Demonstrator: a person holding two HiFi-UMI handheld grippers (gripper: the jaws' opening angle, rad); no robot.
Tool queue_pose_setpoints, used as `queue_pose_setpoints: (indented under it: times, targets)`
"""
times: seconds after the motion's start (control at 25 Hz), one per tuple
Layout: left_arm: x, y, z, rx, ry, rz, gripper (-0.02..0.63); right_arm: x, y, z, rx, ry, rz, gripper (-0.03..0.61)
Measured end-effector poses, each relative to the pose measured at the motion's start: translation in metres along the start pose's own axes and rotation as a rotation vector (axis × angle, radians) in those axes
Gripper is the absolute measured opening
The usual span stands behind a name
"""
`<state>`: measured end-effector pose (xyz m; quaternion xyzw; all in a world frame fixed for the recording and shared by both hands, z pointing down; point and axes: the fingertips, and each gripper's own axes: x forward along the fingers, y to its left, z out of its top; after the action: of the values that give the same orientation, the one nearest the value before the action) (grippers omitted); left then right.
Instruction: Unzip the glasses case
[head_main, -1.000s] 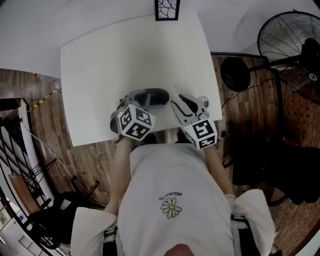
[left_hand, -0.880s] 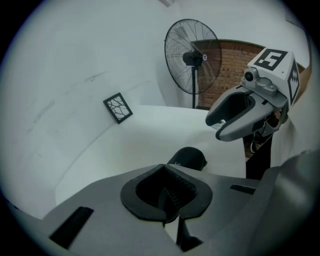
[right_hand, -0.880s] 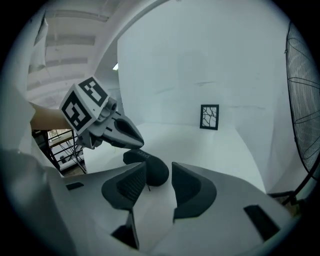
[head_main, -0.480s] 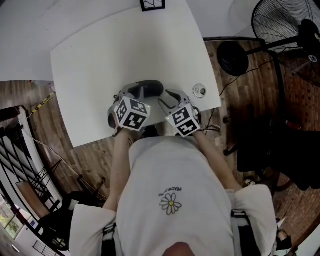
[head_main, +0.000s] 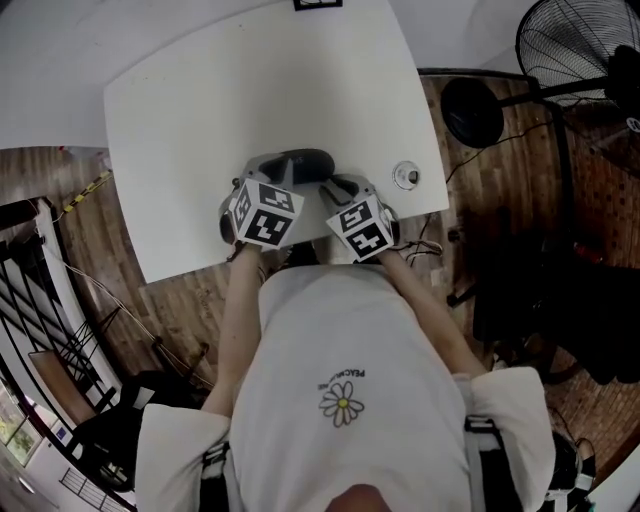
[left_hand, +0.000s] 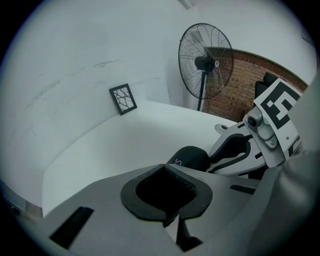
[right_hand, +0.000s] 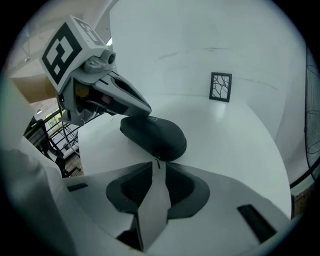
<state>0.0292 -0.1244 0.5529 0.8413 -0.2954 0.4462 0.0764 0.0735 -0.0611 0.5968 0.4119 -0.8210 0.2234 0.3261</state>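
The white counter has rounded corners and stands over a wooden floor. A dark oval case lies flat on it near the front edge. The case looks closed, and its zip pull hangs at the near side. At the far edge, by the wall, a small black frame with a branching pattern stands upright. Near the right edge, well apart from the case, sits a small round thing, too small to make out.

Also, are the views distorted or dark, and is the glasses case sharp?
Head view: strong fisheye, the table edges bow, the floor is dark. Left gripper view: black round vignette, the glasses case dim and soft. Right gripper view: same vignette, even light, the case sharper.
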Motion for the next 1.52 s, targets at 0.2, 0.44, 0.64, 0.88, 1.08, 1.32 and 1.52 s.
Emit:
queue_pose_setpoints:
  times: [0.2,0.44,0.64,0.88,1.08,1.32,1.52]
  targets:
    - [-0.003,0.003,-0.002,-0.012,-0.011,0.003,0.014,0.001,0.009,0.006,-0.008,0.011,0.011,0.028]
    - [-0.003,0.004,0.000,-0.029,-0.018,0.005,0.014,0.000,0.005,0.008,0.036,0.003,0.017,0.009]
    - [-0.001,0.007,0.002,0.008,-0.044,0.074,0.013,-0.003,0.001,0.009,0.015,0.006,0.007,0.008]
    - [0.003,0.002,0.001,0.151,0.000,0.162,0.011,-0.005,-0.004,0.003,-0.075,0.054,-0.018,0.008]
    - [0.003,-0.001,0.000,0.184,0.013,0.184,0.011,-0.009,-0.016,-0.002,-0.096,0.097,-0.060,0.008]
    - [0.000,-0.003,-0.002,0.159,0.005,0.167,0.011,-0.003,-0.036,0.003,-0.154,0.120,-0.083,0.008]
    - [-0.002,-0.004,-0.004,0.131,0.004,0.174,0.011,0.011,-0.049,0.015,-0.340,0.165,0.011,0.008]
